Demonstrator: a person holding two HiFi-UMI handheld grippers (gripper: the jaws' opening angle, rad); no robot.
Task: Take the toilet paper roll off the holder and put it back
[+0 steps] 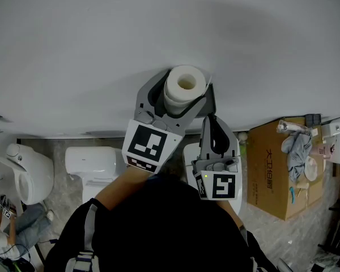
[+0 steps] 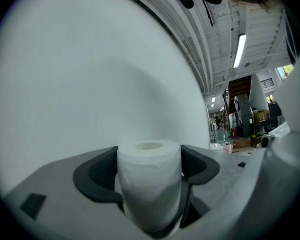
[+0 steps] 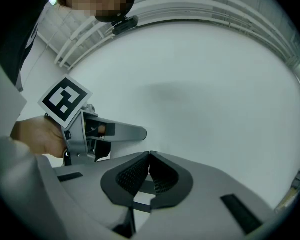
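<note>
Roll gripped, left side
Toilet paper roll (image 1: 185,88) sits upright between left gripper (image 2: 150,176) jaws, near wall (image 1: 73,38). Light, soft, crushable: likely best squeezed gently mid-height. Right gripper (image 3: 149,159) jaws closed, empty.

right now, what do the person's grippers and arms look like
The left gripper and right gripper are light grey plastic with black notched pads, ribbed on the right one. Each carries a white cube with black square markers. The person wears a black top with grey straps.
</note>
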